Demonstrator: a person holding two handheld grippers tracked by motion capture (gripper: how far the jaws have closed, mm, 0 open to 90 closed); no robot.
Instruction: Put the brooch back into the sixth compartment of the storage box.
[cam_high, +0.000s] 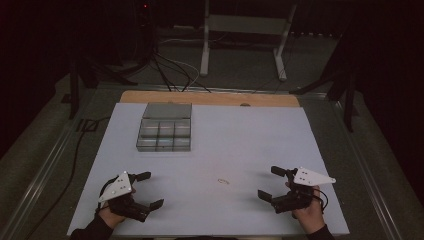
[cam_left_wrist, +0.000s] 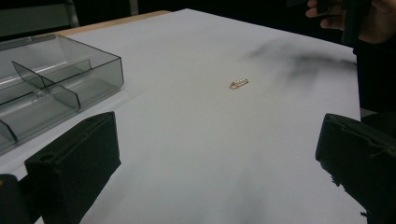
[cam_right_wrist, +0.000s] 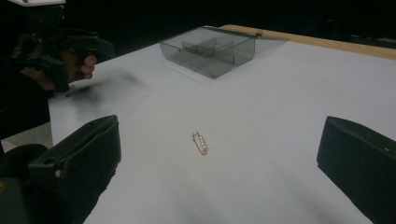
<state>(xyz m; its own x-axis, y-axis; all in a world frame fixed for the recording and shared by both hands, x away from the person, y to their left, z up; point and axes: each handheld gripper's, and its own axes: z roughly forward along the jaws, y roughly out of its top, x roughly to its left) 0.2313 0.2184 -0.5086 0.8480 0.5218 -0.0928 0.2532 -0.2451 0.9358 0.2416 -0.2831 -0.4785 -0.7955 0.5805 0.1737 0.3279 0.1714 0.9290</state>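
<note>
A small gold pin (cam_high: 223, 181) lies on the white table sheet between the two hands; it shows as a short gold clasp (cam_left_wrist: 238, 84) in the left gripper view and closer (cam_right_wrist: 200, 142) in the right gripper view. A clear grey compartment box (cam_high: 164, 128) with its lid folded back stands at the back left (cam_left_wrist: 51, 88) (cam_right_wrist: 210, 51). My left gripper (cam_high: 149, 190) rests open near the front left edge. Open too, my right gripper (cam_high: 271, 183) sits at the front right, jaws toward the pin with nothing between them.
The white sheet (cam_high: 250, 135) covers a wooden tabletop whose far edge (cam_high: 210, 97) shows behind the box. Cables and a white stand leg (cam_high: 204, 45) lie on the dark floor beyond. The other hand with its gripper (cam_right_wrist: 56, 51) shows far left in the right gripper view.
</note>
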